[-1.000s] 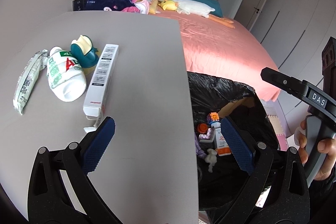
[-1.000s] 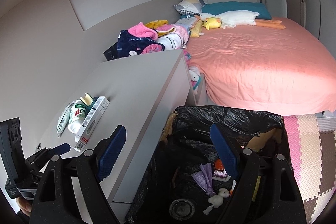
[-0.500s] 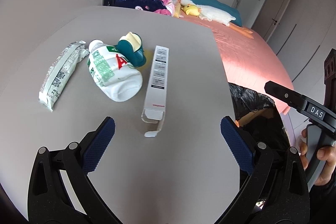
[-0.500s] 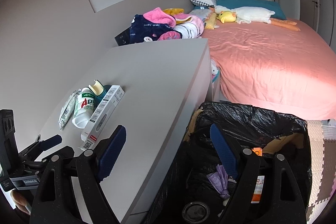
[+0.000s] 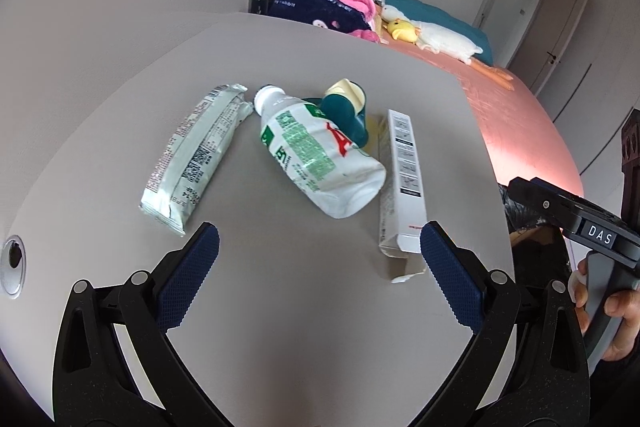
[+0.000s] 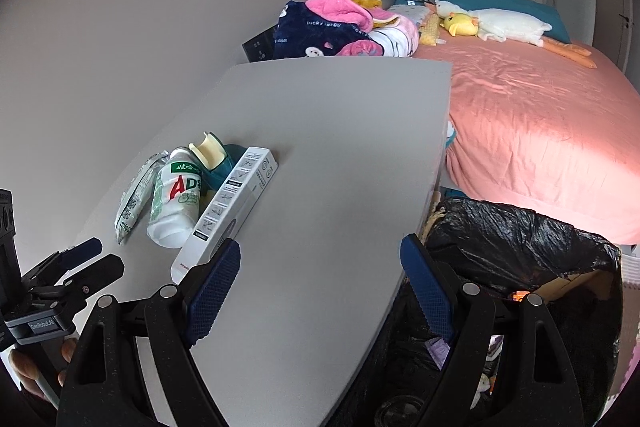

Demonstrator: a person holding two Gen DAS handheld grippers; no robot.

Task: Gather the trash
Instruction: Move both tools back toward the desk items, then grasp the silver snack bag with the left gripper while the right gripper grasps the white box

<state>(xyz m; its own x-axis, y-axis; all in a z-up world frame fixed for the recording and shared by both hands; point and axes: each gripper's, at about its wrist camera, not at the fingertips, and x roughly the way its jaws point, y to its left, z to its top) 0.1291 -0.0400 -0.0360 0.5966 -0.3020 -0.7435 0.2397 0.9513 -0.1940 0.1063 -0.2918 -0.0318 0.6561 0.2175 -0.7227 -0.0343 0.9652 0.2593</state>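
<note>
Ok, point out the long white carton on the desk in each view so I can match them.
Left wrist view: the long white carton lies right of centre, its near end beside the left hand-held gripper's right finger.
Right wrist view: it lies lower left, its near end behind the right hand-held gripper's left finger.
Shared landmark: the white plastic bottle lying alongside its left.

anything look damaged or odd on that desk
Yes. The white bottle lies on its side, its base dented. The long white box beside it has its near end torn open, flap hanging loose. A sealed-looking wrapper lies flat to the left.
</note>
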